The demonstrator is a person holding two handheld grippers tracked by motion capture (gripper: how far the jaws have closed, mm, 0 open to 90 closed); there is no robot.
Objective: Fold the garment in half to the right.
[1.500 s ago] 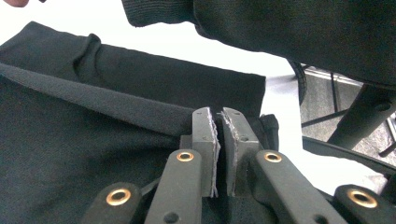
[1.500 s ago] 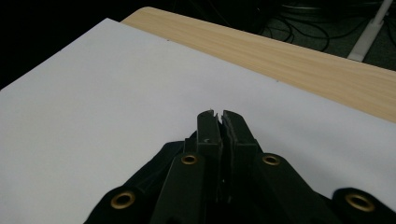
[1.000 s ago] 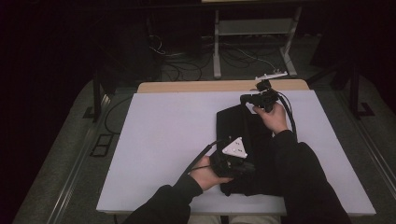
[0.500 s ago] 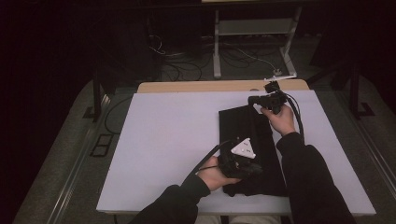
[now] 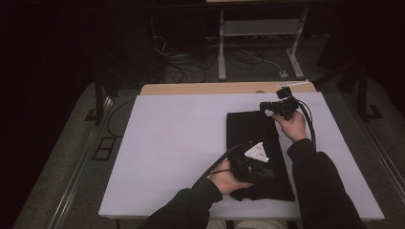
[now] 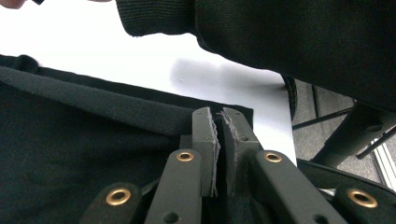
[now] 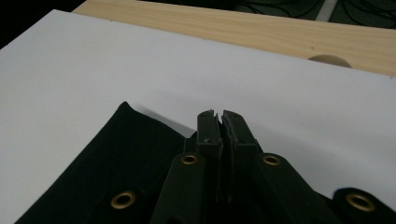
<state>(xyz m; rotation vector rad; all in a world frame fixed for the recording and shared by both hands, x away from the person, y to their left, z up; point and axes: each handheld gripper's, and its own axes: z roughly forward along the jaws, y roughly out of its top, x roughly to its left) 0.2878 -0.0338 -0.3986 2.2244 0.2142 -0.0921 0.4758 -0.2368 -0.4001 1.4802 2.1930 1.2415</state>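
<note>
Black cloth [image 5: 258,152], lengthwise front-to-back

No readable text, labels or numbers anywhere.

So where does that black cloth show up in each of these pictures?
High view: the black cloth lies right of centre on the white table, between both hands.
Left gripper view: it covers the left and bottom, under the left claw.
Right gripper view: bottom left, under the right claw.
Shared landmark: the white table.
</note>
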